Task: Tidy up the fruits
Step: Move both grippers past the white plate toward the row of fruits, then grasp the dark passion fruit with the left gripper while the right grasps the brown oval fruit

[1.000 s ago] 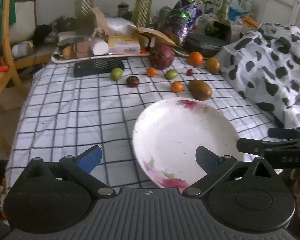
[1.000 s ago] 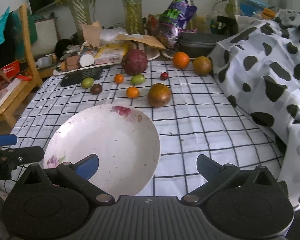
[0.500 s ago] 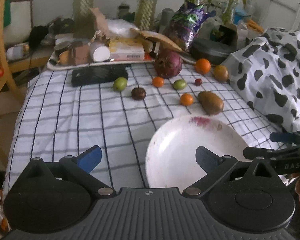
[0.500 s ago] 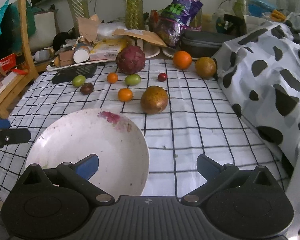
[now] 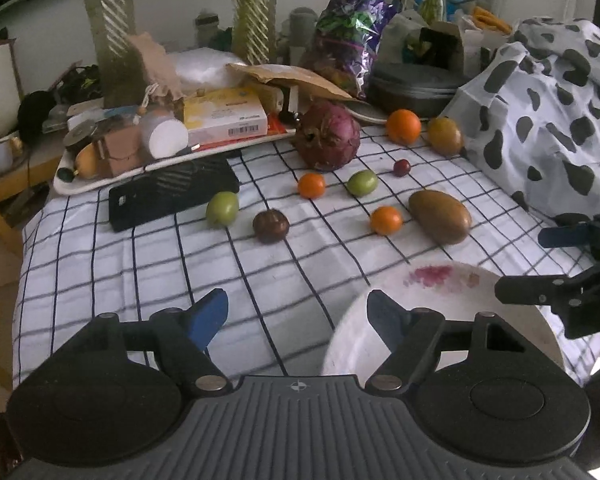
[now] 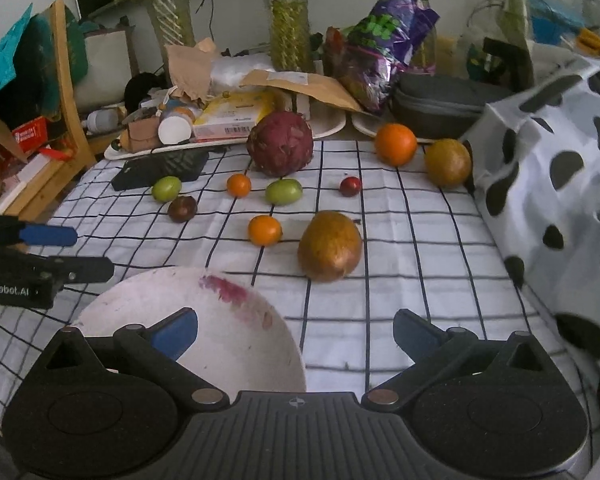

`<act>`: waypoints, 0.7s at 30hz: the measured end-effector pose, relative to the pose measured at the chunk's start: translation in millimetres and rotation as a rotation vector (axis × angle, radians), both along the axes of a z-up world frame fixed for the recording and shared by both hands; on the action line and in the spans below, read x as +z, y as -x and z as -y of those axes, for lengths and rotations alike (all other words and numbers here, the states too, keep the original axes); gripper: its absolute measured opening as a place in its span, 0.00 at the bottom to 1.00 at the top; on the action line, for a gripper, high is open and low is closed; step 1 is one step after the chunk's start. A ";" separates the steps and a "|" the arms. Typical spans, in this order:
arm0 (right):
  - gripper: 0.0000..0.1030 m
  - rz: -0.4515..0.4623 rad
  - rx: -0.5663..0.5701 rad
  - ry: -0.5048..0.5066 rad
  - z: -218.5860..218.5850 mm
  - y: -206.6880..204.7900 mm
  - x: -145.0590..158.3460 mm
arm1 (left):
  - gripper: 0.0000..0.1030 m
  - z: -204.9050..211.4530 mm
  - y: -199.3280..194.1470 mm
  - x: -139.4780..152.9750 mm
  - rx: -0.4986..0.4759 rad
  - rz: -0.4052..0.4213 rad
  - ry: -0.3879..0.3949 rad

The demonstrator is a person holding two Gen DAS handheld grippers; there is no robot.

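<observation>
Several fruits lie on the checked cloth: a big purple-red fruit [image 5: 327, 136], an orange [image 5: 403, 126], a brown mango [image 5: 440, 216], two small oranges, two green fruits and a dark brown one [image 5: 271, 226]. A white stained plate [image 5: 440, 292] sits near the front edge. My left gripper [image 5: 296, 314] hovers over bare cloth left of the plate, its jaws closing with nothing between them. My right gripper [image 6: 296, 330] stands open over the plate's [image 6: 228, 344] right rim, short of the mango [image 6: 330, 246]. Each gripper shows at the other view's edge.
A cluttered white tray [image 5: 100, 184] and a black flat case [image 5: 172, 194] lie behind the fruit at the left. A cow-print cloth [image 6: 552, 168] rises along the right side. Plants, bags and a dark pouch crowd the back. A wooden chair [image 6: 66, 92] stands at the left.
Both grippers have moved forward over the table toward the fruit, so the plate has slid lower in both views. The left gripper's jaws have narrowed.
</observation>
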State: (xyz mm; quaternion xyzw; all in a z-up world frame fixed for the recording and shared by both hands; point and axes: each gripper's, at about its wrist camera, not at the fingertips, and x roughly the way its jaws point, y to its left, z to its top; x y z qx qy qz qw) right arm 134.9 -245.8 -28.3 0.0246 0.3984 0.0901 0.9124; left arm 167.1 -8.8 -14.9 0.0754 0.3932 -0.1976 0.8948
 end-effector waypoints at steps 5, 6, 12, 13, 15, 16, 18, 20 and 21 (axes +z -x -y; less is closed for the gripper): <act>0.96 0.013 0.012 0.017 -1.7 -20.4 -1.4 | 0.66 4.9 -21.3 -3.1 -0.016 0.005 -0.033; 0.94 0.025 0.005 0.027 -0.9 -23.5 -0.7 | 0.66 6.4 -26.1 -5.2 -0.018 0.001 -0.046; 0.93 0.022 -0.022 0.057 7.5 -51.2 -3.7 | 0.54 10.0 -56.2 -16.3 -0.033 -0.030 -0.058; 0.93 0.019 -0.022 0.055 8.8 -54.6 -4.6 | 0.53 9.8 -62.1 -18.2 -0.032 -0.039 -0.051; 0.93 0.019 -0.019 0.060 9.1 -62.1 -5.2 | 0.53 9.8 -72.0 -21.7 -0.031 -0.057 -0.030; 0.93 0.019 -0.016 0.065 9.5 -65.8 -5.6 | 0.53 10.4 -76.7 -24.0 -0.032 -0.067 -0.021; 0.92 0.017 -0.012 0.075 9.5 -70.8 -6.2 | 0.53 12.6 -85.2 -29.0 -0.035 -0.079 -0.018; 0.91 0.011 -0.008 0.077 10.5 -76.3 -7.5 | 0.51 14.8 -92.0 -33.1 -0.044 -0.085 -0.015; 0.90 0.006 -0.006 0.078 11.1 -78.5 -8.6 | 0.50 15.4 -95.4 -34.7 -0.043 -0.085 -0.012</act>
